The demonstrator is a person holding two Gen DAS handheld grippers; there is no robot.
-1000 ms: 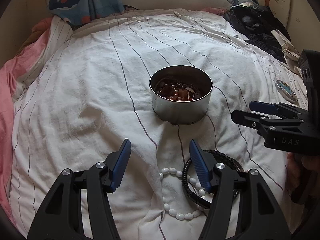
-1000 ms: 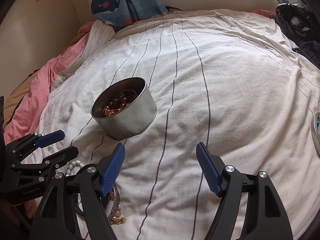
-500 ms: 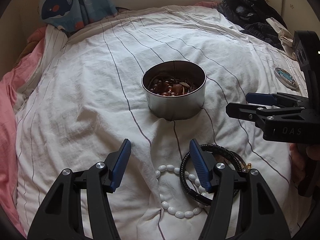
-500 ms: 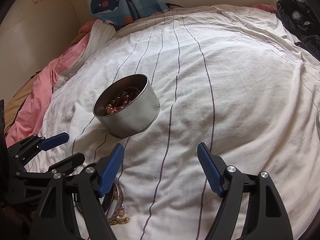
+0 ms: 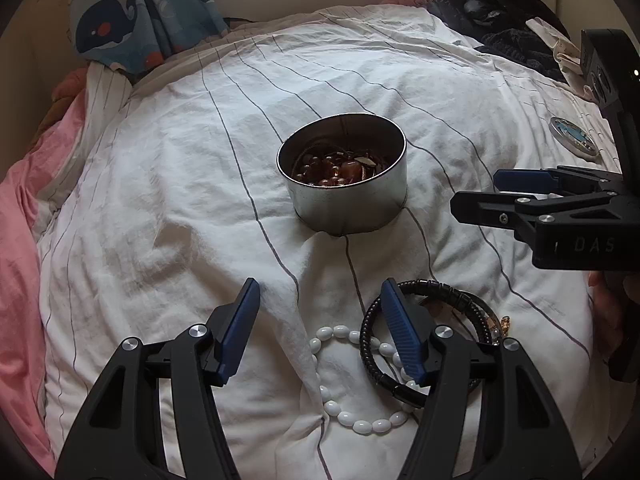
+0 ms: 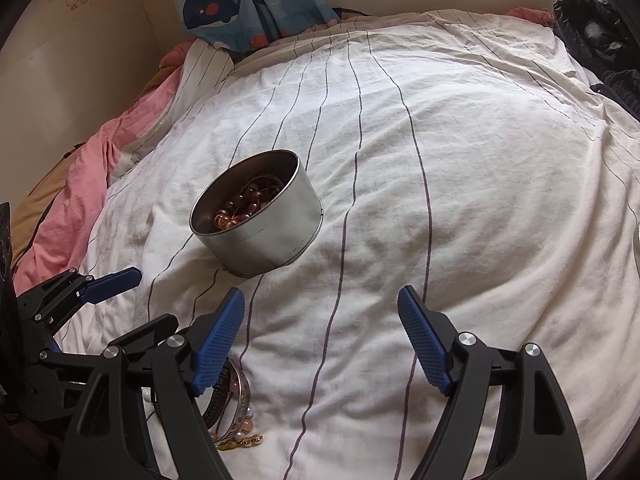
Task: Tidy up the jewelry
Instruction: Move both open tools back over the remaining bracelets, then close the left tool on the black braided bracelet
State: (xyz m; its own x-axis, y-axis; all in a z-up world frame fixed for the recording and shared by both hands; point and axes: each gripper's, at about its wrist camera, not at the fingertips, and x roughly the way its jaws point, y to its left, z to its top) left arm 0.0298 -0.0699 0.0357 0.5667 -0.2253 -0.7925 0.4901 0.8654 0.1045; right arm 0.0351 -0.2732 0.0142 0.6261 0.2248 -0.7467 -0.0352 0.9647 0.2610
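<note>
A round metal tin (image 5: 346, 184) holding brown beaded jewelry sits on the white striped bedsheet (image 5: 168, 184); it also shows in the right wrist view (image 6: 260, 224). Near me lie a white bead bracelet (image 5: 352, 364), a black cord bracelet (image 5: 424, 292) and a gold-trimmed bangle (image 6: 240, 392). My left gripper (image 5: 320, 320) is open and empty just above the white beads. My right gripper (image 6: 320, 340) is open and empty over bare sheet, right of the bracelets; it also shows in the left wrist view (image 5: 480, 192).
A round tin lid (image 5: 574, 136) lies at the right on the sheet. Dark clothes (image 5: 492, 20) are piled at the far right. A whale-print curtain (image 5: 140, 20) hangs at the back left. Pink bedding (image 5: 20, 220) lies along the left edge.
Both grippers have drawn back toward me a little and risen; the tin sits farther off in both views. Both stay open and empty. The jewelry has not moved.
</note>
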